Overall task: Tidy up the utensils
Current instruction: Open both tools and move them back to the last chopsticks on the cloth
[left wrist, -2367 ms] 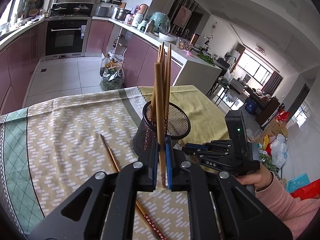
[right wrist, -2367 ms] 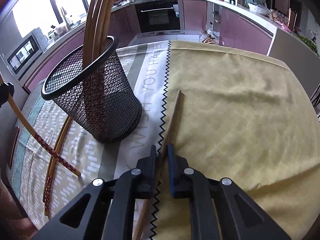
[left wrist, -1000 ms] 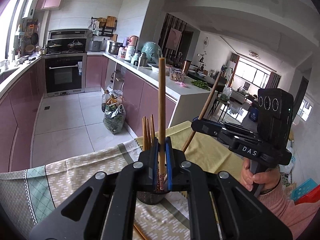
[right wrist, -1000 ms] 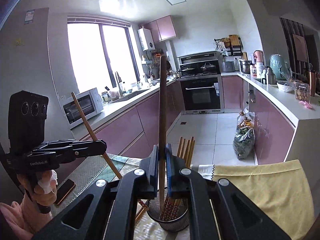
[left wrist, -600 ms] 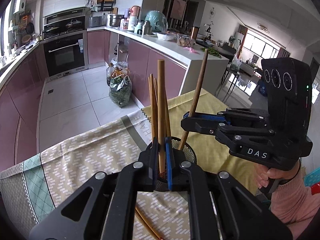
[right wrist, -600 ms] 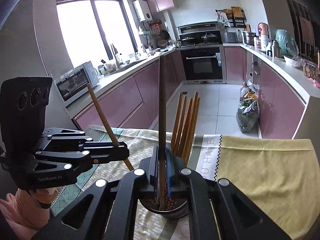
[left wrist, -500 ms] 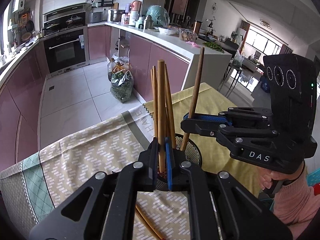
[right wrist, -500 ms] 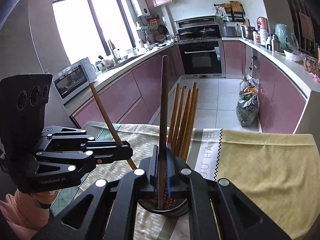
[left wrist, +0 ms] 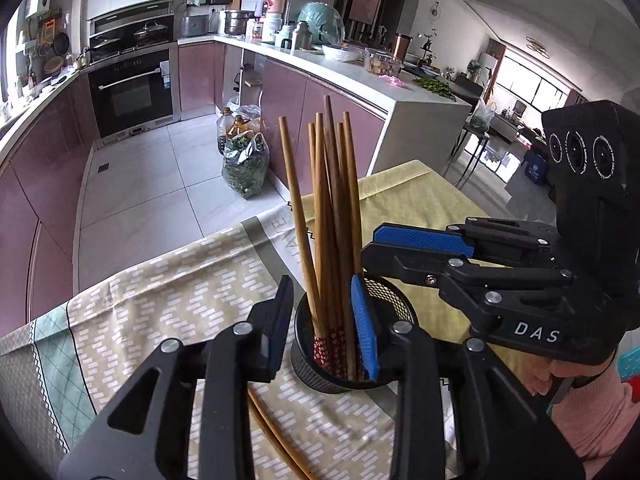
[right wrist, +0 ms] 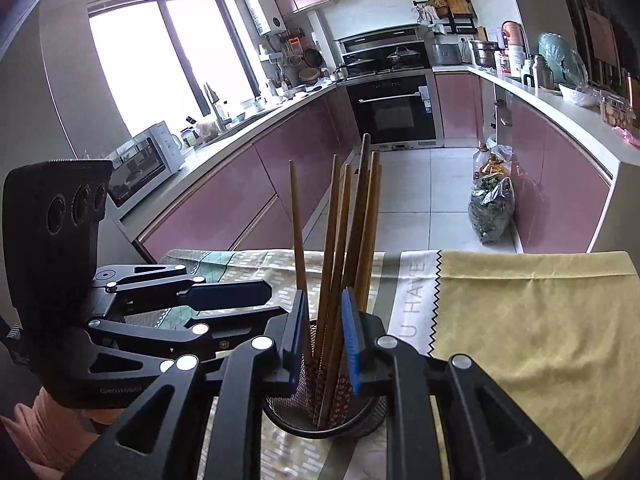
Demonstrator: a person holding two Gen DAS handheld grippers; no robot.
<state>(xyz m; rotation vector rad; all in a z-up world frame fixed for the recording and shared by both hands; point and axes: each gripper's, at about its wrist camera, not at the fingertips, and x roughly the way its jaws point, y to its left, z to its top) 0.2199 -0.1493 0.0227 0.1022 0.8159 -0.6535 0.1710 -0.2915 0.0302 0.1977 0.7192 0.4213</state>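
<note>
Both sets of jaws have just been opening. The left gripper [left wrist: 324, 328] and right gripper [right wrist: 325, 344] are hovering spread around long brown wooden chopsticks [left wrist: 334, 216], pinching nothing; these are standing inside the black wire-mesh cup [left wrist: 384, 376] on the patterned tablecloth [left wrist: 160, 300].

Opposed close wrist views, shared holder [left wrist: 340, 356]

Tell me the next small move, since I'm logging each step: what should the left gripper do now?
Probably lift the left gripper clear of the cup, then go for the chopsticks on the cloth. Its jaws have just opened and its chopstick stands in the cup.
</note>
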